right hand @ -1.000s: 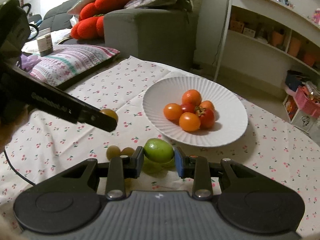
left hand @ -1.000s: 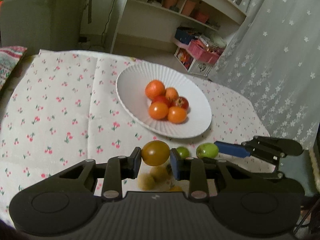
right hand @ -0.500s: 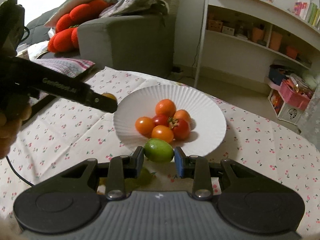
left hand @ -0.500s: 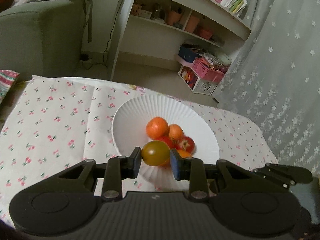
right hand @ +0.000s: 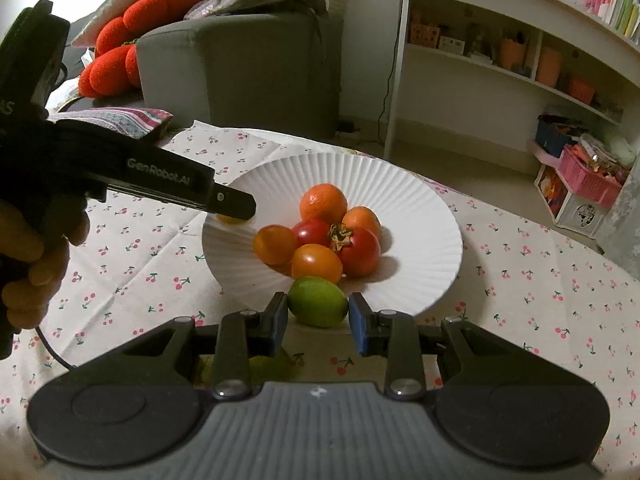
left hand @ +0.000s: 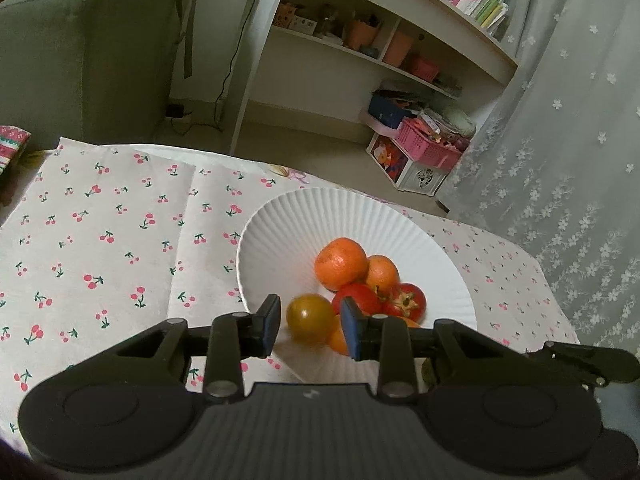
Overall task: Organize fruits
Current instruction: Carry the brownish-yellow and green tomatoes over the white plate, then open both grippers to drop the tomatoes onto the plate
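A round surface under a cherry-print cloth fills both views, its curved far edge falling away to the floor well beyond both tongs. On it, straight ahead of each pair, sits a large ribbed white plate with a heap of orange and red fruit at its centre.

The left tongs hang over the plate's near-left part. Their jaws are parted a little wider than the olive-brown tomato between them; a thin gap shows on each side, so the fruit looks let go or nearly so, though whether it rests on the plate cannot be told.

The right tongs grip a green lime with both pads pressed against it, just short of the plate's near rim.

Likely step: setting each fruit down in the plate. To do it well, lower each fruit until it touches the plate before opening fully, and place it against the heap so it cannot roll.

Bare plate lies left of and beyond the heap. The plate's near rim is the edge for the lime to clear. The two tongs work close together, so the left pair should draw back before the right pair moves in.
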A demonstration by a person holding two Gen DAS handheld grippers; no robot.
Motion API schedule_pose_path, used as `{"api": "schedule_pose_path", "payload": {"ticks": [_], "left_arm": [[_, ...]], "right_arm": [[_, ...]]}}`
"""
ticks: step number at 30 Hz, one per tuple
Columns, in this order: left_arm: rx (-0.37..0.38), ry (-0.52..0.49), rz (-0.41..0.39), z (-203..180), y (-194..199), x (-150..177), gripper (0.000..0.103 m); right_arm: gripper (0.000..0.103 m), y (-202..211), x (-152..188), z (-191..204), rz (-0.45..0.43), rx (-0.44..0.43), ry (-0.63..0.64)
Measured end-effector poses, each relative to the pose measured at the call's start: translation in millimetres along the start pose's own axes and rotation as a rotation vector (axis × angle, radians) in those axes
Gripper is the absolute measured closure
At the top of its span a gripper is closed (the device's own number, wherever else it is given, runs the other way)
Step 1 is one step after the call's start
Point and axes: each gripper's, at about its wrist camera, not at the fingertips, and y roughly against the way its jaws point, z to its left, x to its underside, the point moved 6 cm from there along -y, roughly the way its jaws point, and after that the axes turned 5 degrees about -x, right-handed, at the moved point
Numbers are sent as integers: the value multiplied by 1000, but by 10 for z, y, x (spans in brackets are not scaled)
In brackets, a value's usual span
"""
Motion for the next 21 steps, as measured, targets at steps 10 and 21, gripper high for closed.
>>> {"api": "schedule_pose_path", "payload": {"ticks": [10,21], "left_arm": [[-2,40,23,150,134,11,67],[-16,20,64,201,499,46,50]], "right_arm": [[70,62,2,-254,-14,89,-84],[59,219,107,-327,-33,71,-146]]}}
